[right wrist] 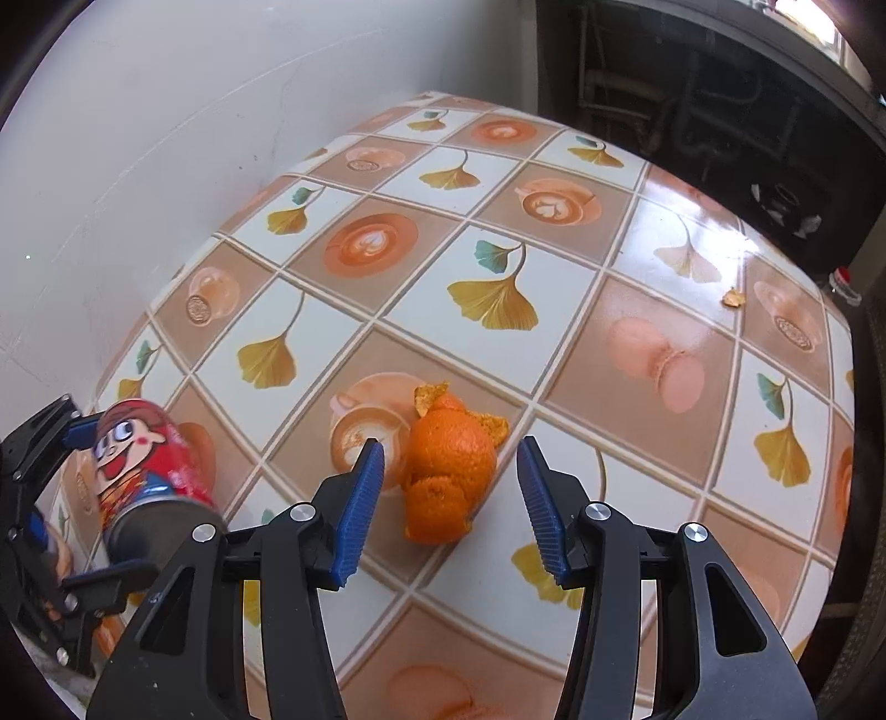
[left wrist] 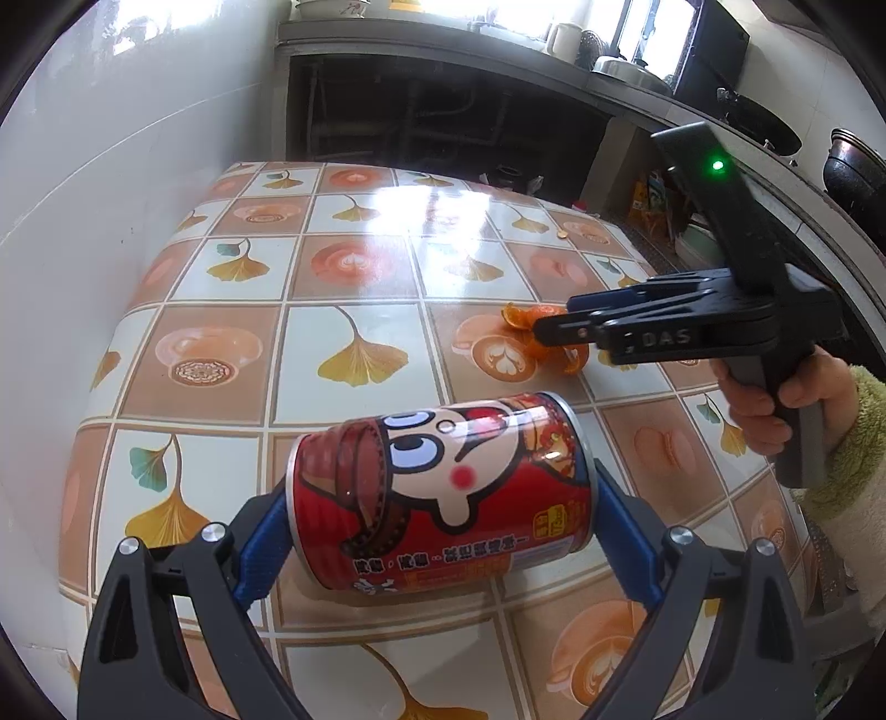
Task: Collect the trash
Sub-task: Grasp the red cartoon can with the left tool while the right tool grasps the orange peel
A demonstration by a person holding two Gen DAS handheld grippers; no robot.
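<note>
A red can (left wrist: 443, 493) with a cartoon face lies on its side on the tiled table (left wrist: 365, 266). My left gripper (left wrist: 440, 498) is open, its blue pads on either end of the can, touching or nearly so. The can also shows in the right wrist view (right wrist: 149, 471) at far left, with the left gripper (right wrist: 83, 493) around it. An orange peel (right wrist: 448, 471) lies on the table between the blue pads of my open right gripper (right wrist: 448, 493), not touched. In the left wrist view the right gripper (left wrist: 542, 332) hangs over the peel (left wrist: 531, 318).
A small peel scrap (right wrist: 733, 299) lies near the table's far right edge. A white wall (left wrist: 111, 166) borders the table on the left. Beyond the table stands a dark kitchen counter (left wrist: 443, 50) with pots and a wok (left wrist: 764, 122).
</note>
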